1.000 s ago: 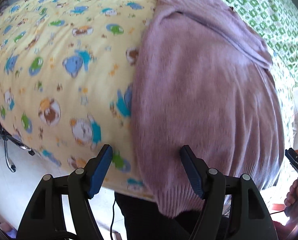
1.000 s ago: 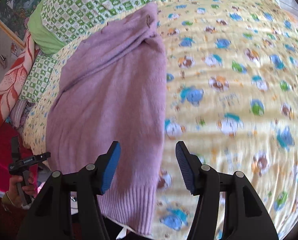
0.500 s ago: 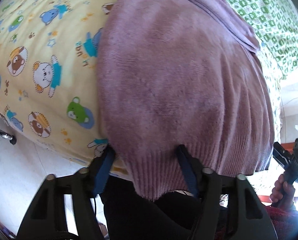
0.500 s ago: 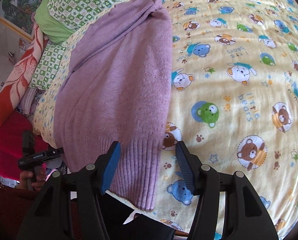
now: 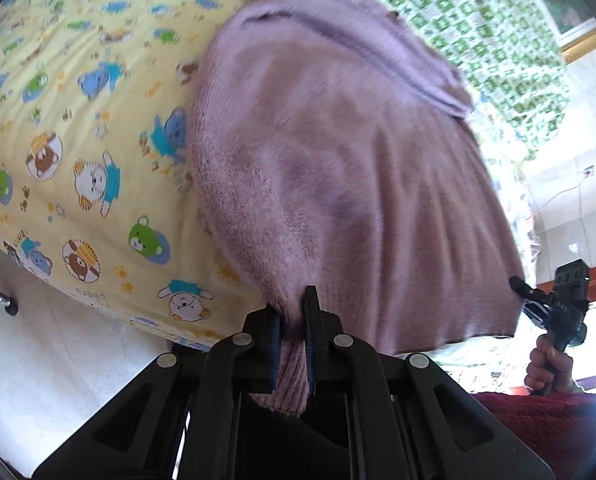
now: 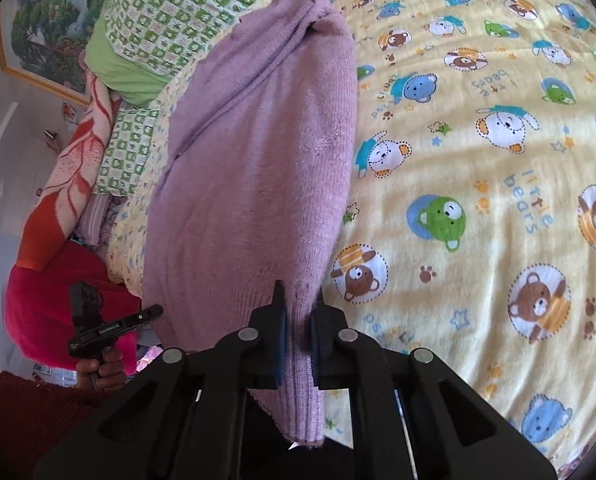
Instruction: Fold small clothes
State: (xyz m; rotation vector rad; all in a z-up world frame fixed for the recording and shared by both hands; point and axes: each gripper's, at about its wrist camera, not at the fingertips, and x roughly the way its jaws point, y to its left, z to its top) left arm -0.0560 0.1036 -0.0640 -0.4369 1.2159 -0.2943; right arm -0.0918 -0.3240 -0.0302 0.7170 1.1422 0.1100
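A purple knitted sweater (image 5: 338, 160) lies lengthwise on a yellow bear-print blanket (image 5: 77, 140), its ribbed hem hanging over the bed's near edge. My left gripper (image 5: 291, 312) is closing its jaws on the hem's left corner, and the pads pinch the knit. In the right wrist view the sweater (image 6: 257, 160) runs away from me across the blanket (image 6: 478, 200). There my right gripper (image 6: 298, 304) is also closing, its pads clamped on the hem's right corner. Each view shows the other gripper at the far hem corner, held in a hand (image 5: 546, 368).
Green checked bedding (image 6: 169, 8) and a lime pillow (image 6: 121, 68) lie beyond the sweater's collar. An orange floral blanket (image 6: 69, 184) and red cloth (image 6: 49, 308) are at the bedside. White floor (image 5: 57, 360) with a chair castor (image 5: 9, 304) lies below the bed edge.
Both grippers came down to the sweater's hem with their jaws apart, then shut on it. The left one slid right along the bed edge onto the hem corner.
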